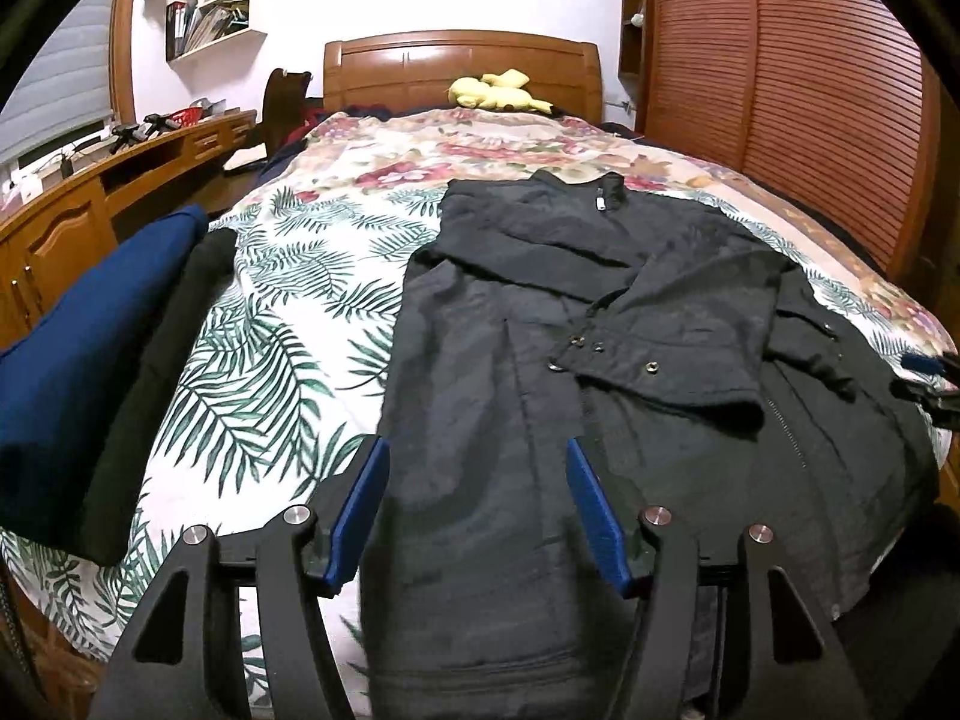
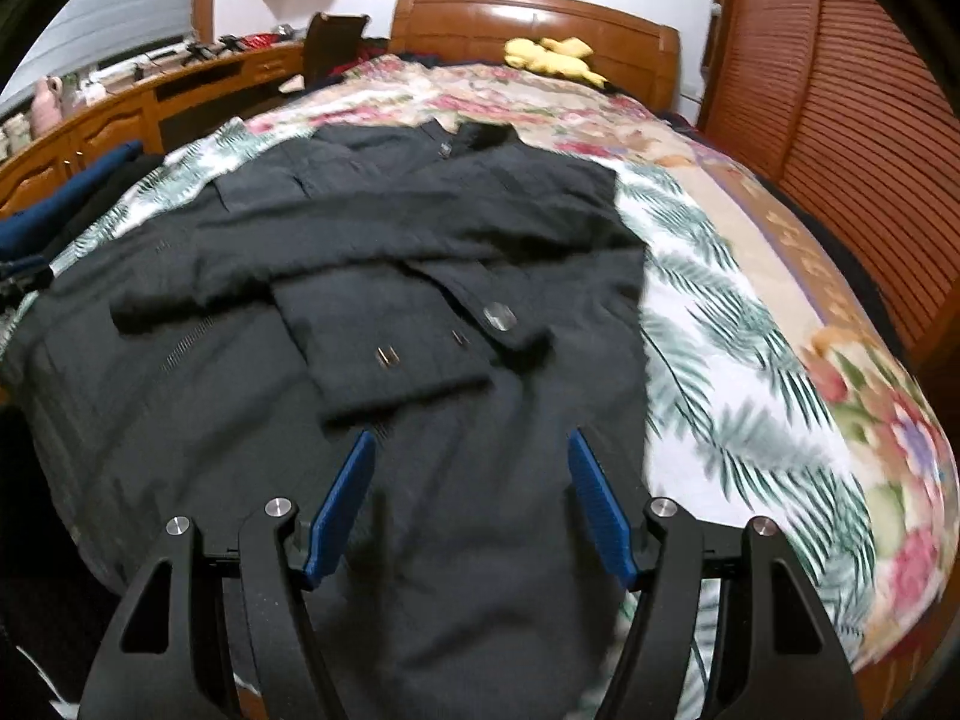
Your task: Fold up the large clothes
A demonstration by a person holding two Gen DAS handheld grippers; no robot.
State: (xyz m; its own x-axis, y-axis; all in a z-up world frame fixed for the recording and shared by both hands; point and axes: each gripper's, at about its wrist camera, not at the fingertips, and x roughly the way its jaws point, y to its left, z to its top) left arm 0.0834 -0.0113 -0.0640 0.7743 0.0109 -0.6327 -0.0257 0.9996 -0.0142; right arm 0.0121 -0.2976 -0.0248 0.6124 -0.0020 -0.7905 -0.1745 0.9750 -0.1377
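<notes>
A large black jacket (image 1: 540, 312) lies flat on the bed, collar toward the headboard. Both sleeves are folded across its chest, and snaps and a zip show on the front. My left gripper (image 1: 475, 444) hovers open over the jacket's lower left panel, with nothing between its blue pads (image 1: 360, 510). In the right wrist view the same jacket (image 2: 372, 276) fills the middle of the picture. My right gripper (image 2: 469, 435) stands open above its lower right part, near the hem edge. No cloth is pinched by either.
The floral and palm-print bedspread (image 1: 288, 276) covers the bed. A folded navy garment (image 1: 78, 348) and a folded black one (image 1: 156, 360) lie at its left edge. A yellow plush toy (image 1: 498, 93) sits by the wooden headboard (image 1: 462, 60). Desk (image 1: 90, 192) to the left, louvered wardrobe (image 1: 798, 90) to the right.
</notes>
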